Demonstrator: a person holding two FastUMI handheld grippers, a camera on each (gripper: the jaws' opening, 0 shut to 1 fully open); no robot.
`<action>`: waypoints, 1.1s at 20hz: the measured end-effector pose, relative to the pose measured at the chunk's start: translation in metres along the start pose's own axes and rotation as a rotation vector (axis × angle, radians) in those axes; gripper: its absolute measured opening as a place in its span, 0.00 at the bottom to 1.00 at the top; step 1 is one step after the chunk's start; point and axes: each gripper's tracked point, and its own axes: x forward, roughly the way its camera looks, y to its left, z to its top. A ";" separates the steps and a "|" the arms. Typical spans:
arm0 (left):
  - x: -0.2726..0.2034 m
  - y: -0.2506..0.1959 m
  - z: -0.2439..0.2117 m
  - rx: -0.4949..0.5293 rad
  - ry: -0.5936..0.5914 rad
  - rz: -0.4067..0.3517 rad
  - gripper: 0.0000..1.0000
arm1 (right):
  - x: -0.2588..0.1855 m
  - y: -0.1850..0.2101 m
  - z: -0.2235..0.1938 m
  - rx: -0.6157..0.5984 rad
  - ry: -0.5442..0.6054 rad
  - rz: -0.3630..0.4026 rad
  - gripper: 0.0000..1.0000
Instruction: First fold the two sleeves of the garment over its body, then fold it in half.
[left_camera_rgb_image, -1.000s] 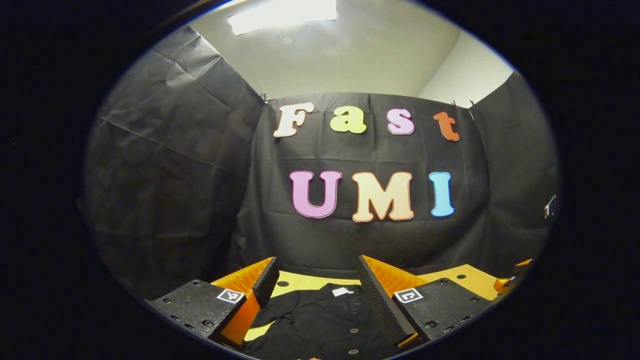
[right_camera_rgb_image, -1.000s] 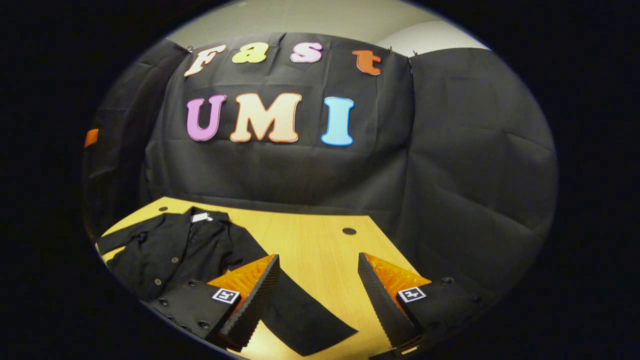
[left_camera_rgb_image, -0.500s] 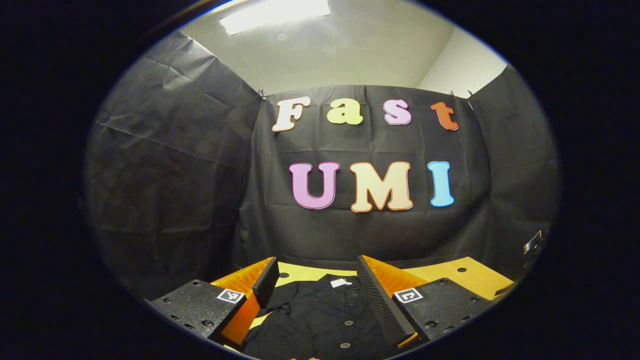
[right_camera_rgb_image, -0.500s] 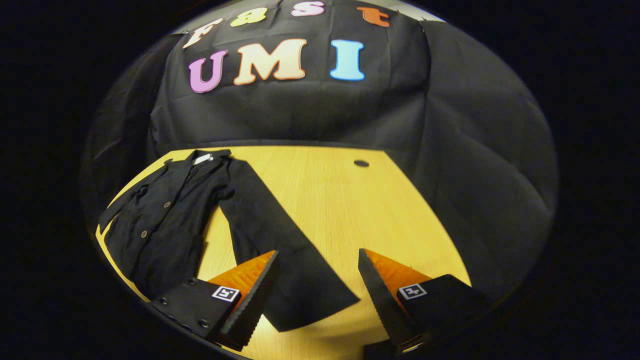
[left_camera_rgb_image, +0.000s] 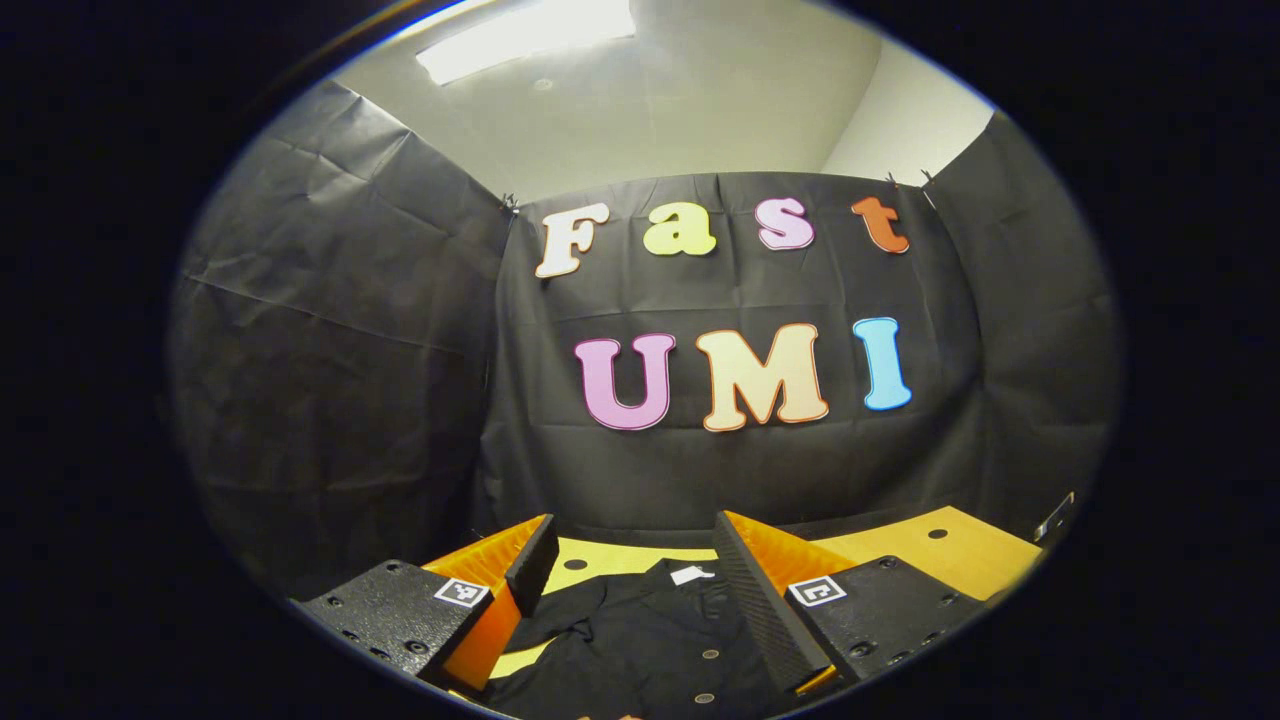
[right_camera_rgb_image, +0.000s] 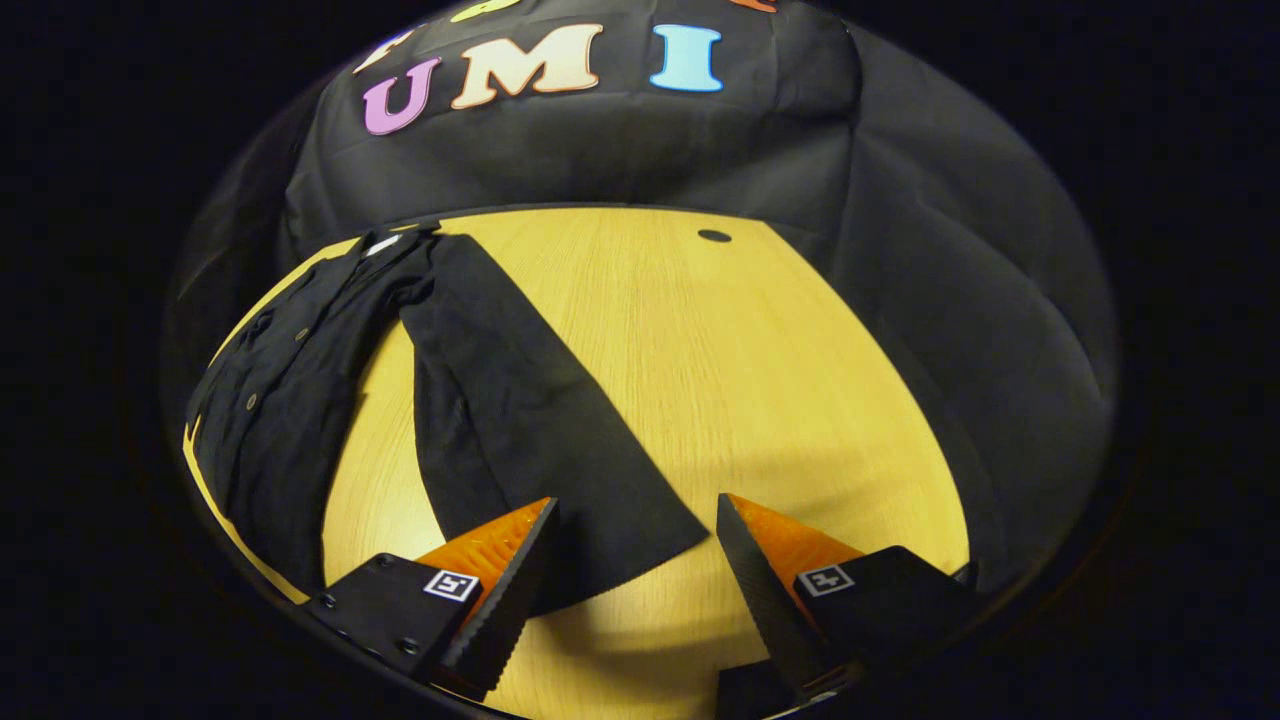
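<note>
Now one garment (right_camera_rgb_image: 290, 400) flat, one sleeve (right_camera_rgb_image: 520, 420) out; two tongs (right_camera_rgb_image: 632, 570) agape.

Garment: you have a black matt woven-cloth button-front shirt (right_camera_rgb_image: 300, 400) lying soft and slightly creased, with small round glossy buttons (left_camera_rgb_image: 710, 654) and a white cloth neck label (left_camera_rgb_image: 691, 575).
Sleeve: your right gripper (right_camera_rgb_image: 635, 560) looks onto the long black cloth sleeve (right_camera_rgb_image: 540, 420), flat and smooth.
Table: a pale yellow wood-grain tabletop (right_camera_rgb_image: 740, 380), smooth with a soft sheen.
Left gripper (left_camera_rgb_image: 625, 575): ridged, rough-looking finger faces; grainy matt plastic body with small screws.
Wall: black matt cloth (left_camera_rgb_image: 330, 380), creased in folds.
Ceiling: smooth matt white paint (left_camera_rgb_image: 700, 100).
</note>
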 end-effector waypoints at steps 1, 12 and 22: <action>0.002 0.002 -0.003 -0.003 0.005 0.003 0.92 | 0.002 0.005 0.000 0.020 0.015 0.028 0.97; 0.025 0.068 -0.014 -0.038 0.020 0.046 0.92 | -0.015 0.019 0.044 0.294 -0.099 0.066 0.05; 0.037 0.129 -0.028 -0.056 0.026 0.096 0.92 | -0.073 0.109 0.174 0.239 -0.339 0.160 0.05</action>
